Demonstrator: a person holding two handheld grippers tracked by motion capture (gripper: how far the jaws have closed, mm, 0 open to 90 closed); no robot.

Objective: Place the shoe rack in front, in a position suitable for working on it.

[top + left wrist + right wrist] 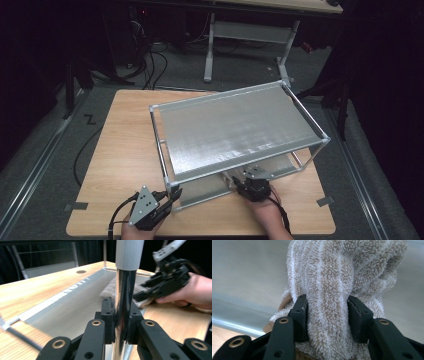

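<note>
The high view is looking forward and down over the whole table (120, 150) and rack (235, 130). The left gripper view is sitting close against a rack post (123, 302), facing across the lower shelf. The right gripper view is pressing close on a towel (332, 290); both gripper views are sharing that shelf.

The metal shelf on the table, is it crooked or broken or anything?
Nothing looks broken. The metal shelf does sit turned at an angle to the table edges. The left gripper clamps its front corner post, while the right gripper holds a fluffy towel against the lower shelf.
</note>
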